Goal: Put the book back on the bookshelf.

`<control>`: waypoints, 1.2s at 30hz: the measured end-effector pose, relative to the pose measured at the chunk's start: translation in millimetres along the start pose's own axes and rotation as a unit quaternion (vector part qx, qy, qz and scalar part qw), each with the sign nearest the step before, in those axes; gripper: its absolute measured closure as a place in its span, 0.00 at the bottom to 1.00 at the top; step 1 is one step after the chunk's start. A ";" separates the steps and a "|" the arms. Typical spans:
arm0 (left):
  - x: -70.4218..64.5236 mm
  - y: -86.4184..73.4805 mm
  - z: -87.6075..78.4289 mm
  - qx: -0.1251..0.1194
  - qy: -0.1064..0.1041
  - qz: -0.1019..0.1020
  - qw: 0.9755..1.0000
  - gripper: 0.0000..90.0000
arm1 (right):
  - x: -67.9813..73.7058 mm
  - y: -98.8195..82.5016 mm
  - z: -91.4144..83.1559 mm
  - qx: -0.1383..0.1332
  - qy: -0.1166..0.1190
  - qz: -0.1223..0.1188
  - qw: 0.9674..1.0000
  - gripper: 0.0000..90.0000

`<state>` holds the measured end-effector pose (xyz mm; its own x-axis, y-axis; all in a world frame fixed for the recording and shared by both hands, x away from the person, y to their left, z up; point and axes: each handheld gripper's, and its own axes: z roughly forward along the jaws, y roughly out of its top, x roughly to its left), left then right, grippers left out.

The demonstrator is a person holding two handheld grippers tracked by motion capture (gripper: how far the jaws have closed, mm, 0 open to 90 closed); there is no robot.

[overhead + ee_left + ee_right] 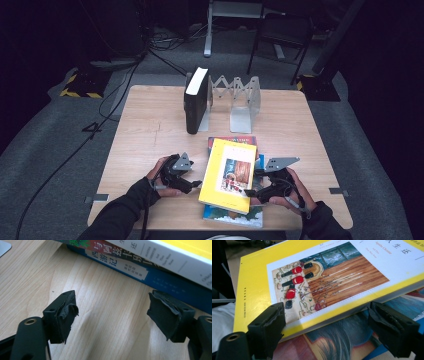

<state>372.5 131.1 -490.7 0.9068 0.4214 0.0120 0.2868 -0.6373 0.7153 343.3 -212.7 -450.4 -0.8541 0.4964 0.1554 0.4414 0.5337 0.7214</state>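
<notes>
High view: yellow book (pixel 229 175) lies on top of a stack of 2 other books (pixel 235 214) at the near middle of the desk (pixel 150 125). Left gripper (pixel 192 186) sits at its left edge, right gripper (pixel 250 192) at its right edge. A black book (pixel 195 100) already stands in the metal book rack (pixel 240 100) at the far side, so the job looks like lifting the yellow book and standing it there.

Left gripper view: jaws apart, nothing between them but bare desk; blue spine of a lower book (pixel 150 272) and the yellow book's white spine (pixel 175 260) just ahead.

Right gripper view: jaws apart, straddling the yellow book's (pixel 312 277) edge, one over the cover, one below the overhanging corner, not pressing.

To do it well: push the right jaws further onto the edge before closing, catch 1 book only, steady the left side, lift evenly so the stack stays put.
</notes>
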 end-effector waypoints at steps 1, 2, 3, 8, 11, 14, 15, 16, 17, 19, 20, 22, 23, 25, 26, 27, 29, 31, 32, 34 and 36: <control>0.0 0.0 0.0 0.000 0.000 0.000 1.000 0.26 | 0.0 0.0 0.0 0.000 0.000 0.000 1.000 0.16; 0.5 3.3 0.1 -0.005 -0.002 0.001 1.000 0.26 | -1.1 2.9 2.4 0.005 -0.001 -0.004 1.000 0.14; 0.6 4.6 0.6 -0.008 -0.005 -0.003 1.000 0.27 | -1.9 3.9 3.3 0.006 0.000 -0.005 1.000 0.14; 2.3 9.2 4.6 -0.012 -0.013 -0.009 1.000 0.28 | -2.6 8.7 6.1 0.014 -0.002 -0.008 1.000 0.14; 3.1 11.4 9.0 -0.005 -0.008 -0.004 1.000 0.28 | -3.6 10.9 8.8 0.011 -0.003 -0.012 1.000 0.14; 3.3 13.0 10.0 0.001 -0.003 -0.001 1.000 0.29 | -5.3 12.8 10.3 0.014 0.002 -0.014 1.000 0.14; 3.0 13.4 10.2 0.003 -0.001 -0.001 1.000 0.29 | -5.7 13.7 10.5 0.017 0.003 -0.015 1.000 0.14; 2.5 14.0 10.4 0.005 -0.001 0.001 1.000 0.30 | -6.1 14.6 10.9 0.019 0.004 -0.016 1.000 0.14; 1.8 14.5 10.6 0.007 0.000 0.005 1.000 0.30 | -6.3 15.4 11.6 0.020 0.004 -0.017 1.000 0.14; 0.0 15.2 10.7 0.011 0.000 0.007 1.000 0.33 | -5.9 17.0 13.6 0.017 0.001 -0.017 1.000 0.14; -1.3 15.9 10.3 0.013 0.006 0.013 1.000 0.34 | -5.6 17.6 14.2 0.015 -0.001 -0.020 1.000 0.14; -3.3 17.0 8.7 0.009 0.010 0.016 1.000 0.34 | -5.4 18.3 14.4 0.013 -0.003 -0.022 1.000 0.15; -3.6 17.4 8.1 0.008 0.009 0.014 1.000 0.35 | -5.2 18.1 13.9 0.009 -0.007 -0.023 1.000 0.17; -5.5 18.1 9.5 0.012 0.007 0.014 1.000 0.35 | -6.0 17.7 12.9 0.001 -0.010 -0.019 1.000 0.19; -6.5 18.6 10.8 0.014 0.004 0.017 1.000 0.35 | -5.7 18.1 12.6 -0.001 -0.013 -0.021 1.000 0.19; -7.2 18.7 11.4 0.015 0.003 0.018 1.000 0.35 | -4.5 18.8 12.2 -0.004 -0.020 -0.025 0.999 0.20; -7.6 19.0 11.8 0.020 0.003 0.020 1.000 0.34 | -3.0 19.7 12.1 -0.006 -0.022 -0.029 0.999 0.20; -7.2 18.5 12.2 0.018 0.001 0.017 1.000 0.34 | -2.5 20.3 11.2 -0.007 -0.023 -0.035 0.999 0.20; -6.7 18.2 12.8 0.016 -0.001 0.016 1.000 0.34 | -2.6 20.6 10.9 -0.008 -0.023 -0.036 0.999 0.21; -6.3 18.0 13.1 0.018 -0.001 0.016 1.000 0.34 | -2.6 21.9 9.4 -0.005 -0.026 -0.040 0.999 0.24; -6.3 17.8 13.0 0.019 -0.002 0.014 1.000 0.34 | -2.3 22.6 7.3 0.009 -0.028 -0.042 0.999 0.26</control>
<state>375.9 108.7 -487.1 0.9155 0.4013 0.0290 0.2734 -0.6733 0.6870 357.3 -196.8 -439.4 -0.8723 0.4858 0.0561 0.3731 0.5869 0.7186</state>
